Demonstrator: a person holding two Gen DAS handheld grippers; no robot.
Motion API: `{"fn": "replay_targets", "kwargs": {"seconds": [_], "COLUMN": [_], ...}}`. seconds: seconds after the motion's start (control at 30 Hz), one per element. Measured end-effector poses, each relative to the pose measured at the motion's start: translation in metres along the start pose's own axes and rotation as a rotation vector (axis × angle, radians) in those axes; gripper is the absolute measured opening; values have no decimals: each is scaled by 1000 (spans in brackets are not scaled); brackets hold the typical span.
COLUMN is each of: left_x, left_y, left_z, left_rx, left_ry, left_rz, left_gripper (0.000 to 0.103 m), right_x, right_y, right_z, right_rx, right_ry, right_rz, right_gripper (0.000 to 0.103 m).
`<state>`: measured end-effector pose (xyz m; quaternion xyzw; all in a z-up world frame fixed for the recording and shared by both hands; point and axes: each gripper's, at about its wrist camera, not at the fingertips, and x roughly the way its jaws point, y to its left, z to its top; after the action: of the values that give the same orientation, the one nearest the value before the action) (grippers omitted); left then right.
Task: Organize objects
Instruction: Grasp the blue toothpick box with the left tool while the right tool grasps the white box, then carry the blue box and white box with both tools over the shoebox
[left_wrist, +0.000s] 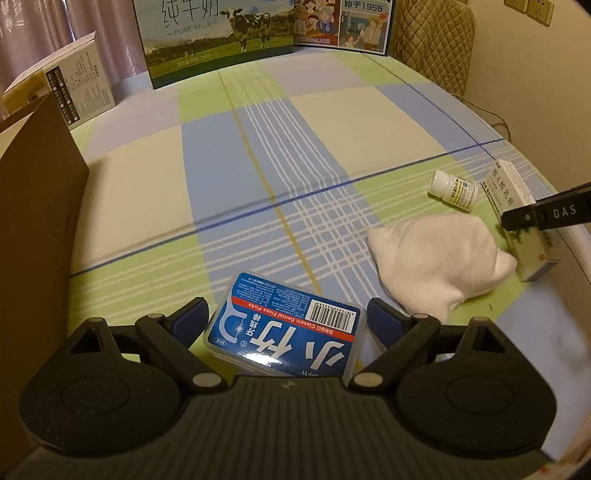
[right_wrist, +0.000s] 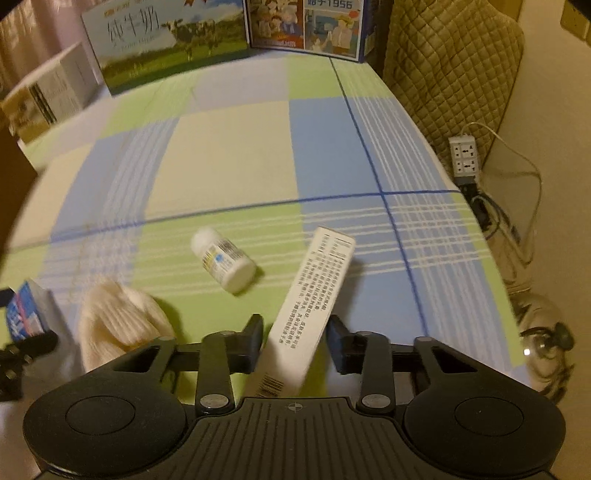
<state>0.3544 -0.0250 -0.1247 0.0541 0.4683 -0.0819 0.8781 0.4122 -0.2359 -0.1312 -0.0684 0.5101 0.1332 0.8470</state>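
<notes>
**Both hand-held grippers bracket boxes on the checked sheet**

Starting at our far left, a brown cardboard box wall (left_wrist: 40, 206) stands at nine o'clock of the left view, probably the place things are meant to go; just right of it, our left hand-held gripper (left_wrist: 286, 325) sits low and level over the bed (left_wrist: 332, 118), its fingers apart on either side of the dental floss box (left_wrist: 284, 332), with a gap showing at each side, so nothing is clamped yet. We judge that box light, rigid and glossy, hence a little slippery; its long flat sides are the place to pinch.

Moving right, the white sock (left_wrist: 436, 258) lies slack at two o'clock of the floss box; soft and limp, it wants a bunched pinch mid-body. Beyond it the small white bottle (right_wrist: 223, 260) rests on its side; light, hard, liable to roll.

Rightmost, our right hand-held gripper (right_wrist: 295, 339) points forward, tipped downward, its fingers apart around the near end of the ointment carton (right_wrist: 314, 295); thin card, light, easily crushed, so we would squeeze gently across its narrow faces.
</notes>
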Motion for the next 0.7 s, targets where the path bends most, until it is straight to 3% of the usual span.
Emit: {"fn": "replay_targets", "kwargs": {"seconds": [0.43,0.7], "left_x": [-14,-34], "left_y": [-9,-13], "left_z": [-14,-20], "left_rx": [-9,-19], "left_ry": [14,-20], "left_rz": [6,-4], "left_gripper": [90,90], "right_x": [-6,-39], "right_y": [-7,-10], "right_z": [-17,-32], "right_rx": [-41,-37], "right_ry": [-7,-52], "right_rz": [12,46], "right_gripper": [23,22]}}
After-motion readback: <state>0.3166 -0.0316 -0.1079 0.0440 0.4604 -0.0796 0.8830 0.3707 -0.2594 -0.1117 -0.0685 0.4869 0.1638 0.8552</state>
